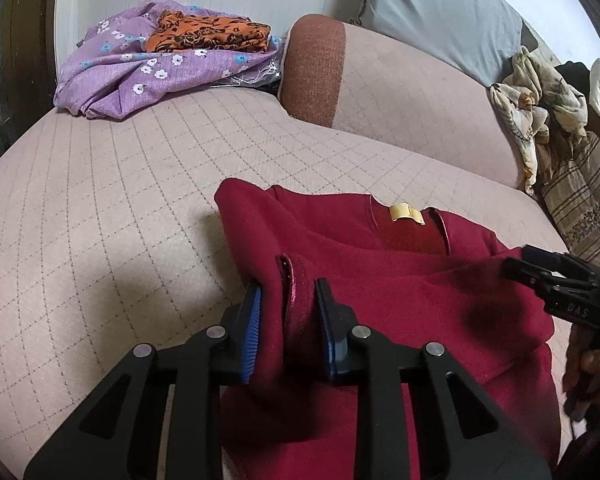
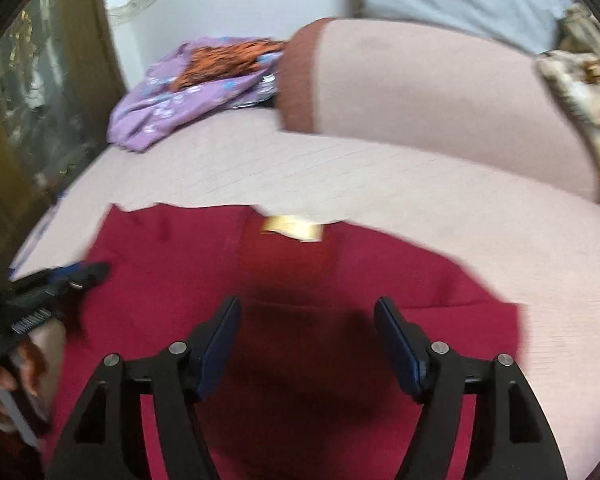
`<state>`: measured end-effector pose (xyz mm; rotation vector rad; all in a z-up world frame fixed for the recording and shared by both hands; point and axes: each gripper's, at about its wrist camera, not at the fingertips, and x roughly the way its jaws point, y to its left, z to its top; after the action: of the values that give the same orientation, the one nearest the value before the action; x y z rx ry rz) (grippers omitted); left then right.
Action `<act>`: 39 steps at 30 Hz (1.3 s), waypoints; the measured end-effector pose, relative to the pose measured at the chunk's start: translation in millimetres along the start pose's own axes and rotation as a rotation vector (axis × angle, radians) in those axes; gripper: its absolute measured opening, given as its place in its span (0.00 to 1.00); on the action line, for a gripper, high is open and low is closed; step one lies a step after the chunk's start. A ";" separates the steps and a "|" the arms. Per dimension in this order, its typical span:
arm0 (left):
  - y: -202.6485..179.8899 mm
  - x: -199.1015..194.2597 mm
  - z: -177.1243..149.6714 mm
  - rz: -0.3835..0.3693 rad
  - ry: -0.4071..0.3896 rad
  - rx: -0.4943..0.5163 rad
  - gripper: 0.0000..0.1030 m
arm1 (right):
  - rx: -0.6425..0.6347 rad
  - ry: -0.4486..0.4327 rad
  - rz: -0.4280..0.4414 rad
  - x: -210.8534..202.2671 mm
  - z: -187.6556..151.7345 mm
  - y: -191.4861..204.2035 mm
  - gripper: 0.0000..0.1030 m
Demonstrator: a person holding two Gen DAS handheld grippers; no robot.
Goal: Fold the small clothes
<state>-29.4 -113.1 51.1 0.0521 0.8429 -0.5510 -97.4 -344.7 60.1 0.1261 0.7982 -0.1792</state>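
Note:
A dark red sweater [image 1: 420, 292] with a yellow neck label [image 1: 406, 213] lies on the pinkish quilted bed [image 1: 100, 220]. My left gripper [image 1: 289, 286] is shut on a bunched sleeve cuff of the sweater, the blue pads pressing it from both sides. In the right wrist view the same sweater [image 2: 172, 248] and its label [image 2: 294, 229] appear blurred. There my right gripper [image 2: 307, 304] hovers open over the sweater's middle with nothing between its fingers. It also shows at the right edge as the right gripper [image 1: 540, 268], and the left gripper [image 2: 80, 274] shows at the left.
A purple floral cloth [image 1: 132, 72] with a folded orange one [image 1: 208, 34] on it lies at the far left. A long pink bolster [image 1: 400, 92], a grey pillow [image 1: 440, 12] and crumpled floral cloth [image 1: 540, 120] line the back right. A wooden cabinet [image 2: 40, 100] stands left.

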 end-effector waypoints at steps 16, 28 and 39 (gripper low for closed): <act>6.2 15.0 -7.5 0.073 0.041 0.000 0.52 | 0.147 0.062 -0.177 22.5 -27.9 -95.2 0.71; -5.2 4.4 -14.9 0.113 0.025 0.065 0.67 | 0.117 0.101 -0.150 -32.2 -54.7 -74.0 0.71; 7.9 21.1 -20.1 0.100 0.100 0.001 0.80 | 0.147 0.179 -0.211 -27.5 -83.3 -93.2 0.69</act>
<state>-28.3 -110.5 21.1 0.1229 0.9320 -0.4572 -193.8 -417.8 18.2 0.1987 0.9770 -0.4313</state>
